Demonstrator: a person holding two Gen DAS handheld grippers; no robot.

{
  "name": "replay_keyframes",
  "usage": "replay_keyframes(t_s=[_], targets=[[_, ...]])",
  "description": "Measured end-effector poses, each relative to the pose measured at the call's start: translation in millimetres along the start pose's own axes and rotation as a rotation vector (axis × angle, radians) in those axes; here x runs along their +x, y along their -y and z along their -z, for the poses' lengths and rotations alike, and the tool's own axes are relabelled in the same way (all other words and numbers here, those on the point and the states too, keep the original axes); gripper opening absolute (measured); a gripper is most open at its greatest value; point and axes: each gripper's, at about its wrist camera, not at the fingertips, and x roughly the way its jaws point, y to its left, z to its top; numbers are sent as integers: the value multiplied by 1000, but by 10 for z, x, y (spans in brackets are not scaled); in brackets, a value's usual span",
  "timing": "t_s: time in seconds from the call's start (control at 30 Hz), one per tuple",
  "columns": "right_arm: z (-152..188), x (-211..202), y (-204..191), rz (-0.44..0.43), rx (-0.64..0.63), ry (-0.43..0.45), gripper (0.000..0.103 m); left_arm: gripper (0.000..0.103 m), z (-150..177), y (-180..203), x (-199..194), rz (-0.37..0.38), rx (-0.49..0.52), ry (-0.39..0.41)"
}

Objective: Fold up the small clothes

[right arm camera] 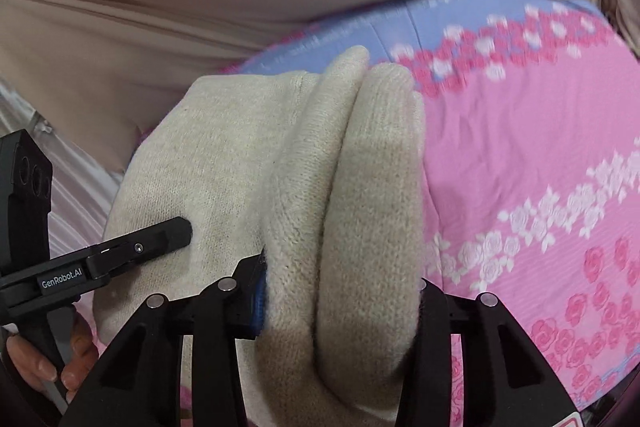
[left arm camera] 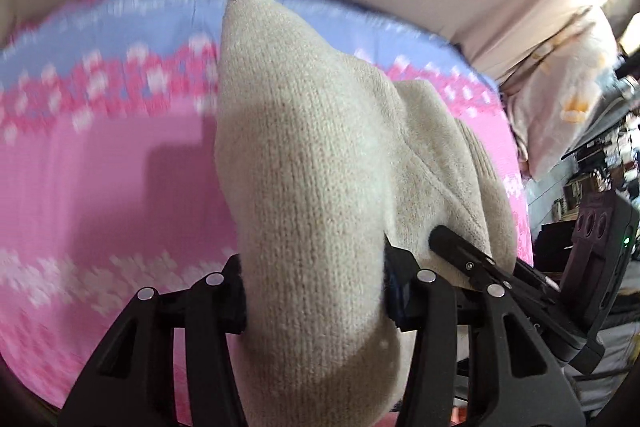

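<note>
Evidently two hand-held grippers, left (left arm camera: 316,291) and right (right arm camera: 340,303), each clamp one beige knit garment (left arm camera: 304,155), apparently bunched.

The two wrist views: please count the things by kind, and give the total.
Beige knit garment: 1
Pink and blue floral sheet: 1
Grippers: 2, left gripper and right gripper, both shut on the garment
Total: 4
</note>
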Motion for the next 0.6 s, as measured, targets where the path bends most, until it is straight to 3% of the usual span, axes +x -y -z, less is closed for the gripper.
replay_keyframes(t_s=[0.23, 0.6], targets=[[-291, -499, -399, -33, -59, 142, 40, 48, -277, 269, -589, 5, 63, 145], [-537, -1031, -838, -50, -141, 277, 40, 48, -425, 451, -1223, 9, 121, 281]])
